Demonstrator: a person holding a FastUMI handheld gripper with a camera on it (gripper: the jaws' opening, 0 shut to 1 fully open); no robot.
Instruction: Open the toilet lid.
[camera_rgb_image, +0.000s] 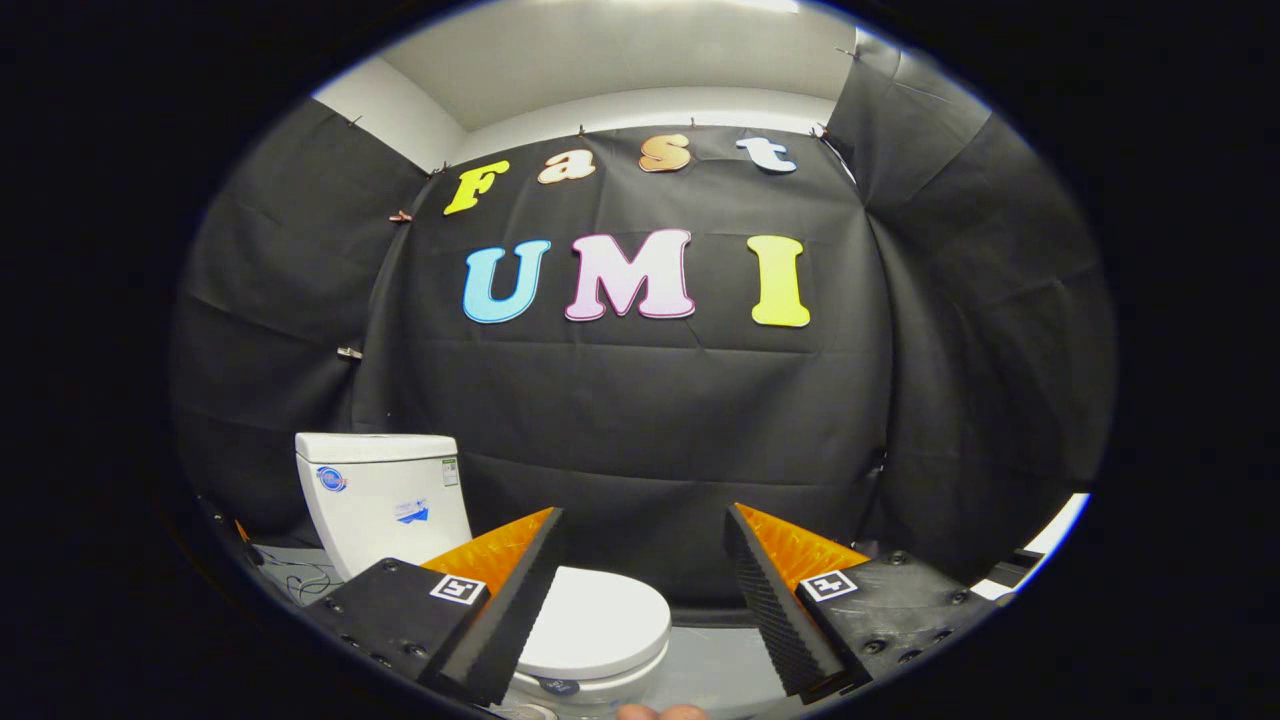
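A white toilet stands on the floor ahead and to the left, with its tank (385, 505) against the black cloth wall. Its white lid (598, 622) lies flat and closed over the bowl (590, 682). My gripper (645, 535) is open, fingers wide apart and nothing between them. It hovers above and short of the toilet. The left finger (510, 610) overlaps the lid's left side in the view; the right finger (775, 600) stands to the right of the lid, over bare floor.
Black cloth walls close the booth at the back and both sides. Grey floor (720, 665) lies right of the toilet. Some thin cables (295, 578) lie on the floor left of the tank. A fingertip of the person's hand (660, 712) shows below the fingers.
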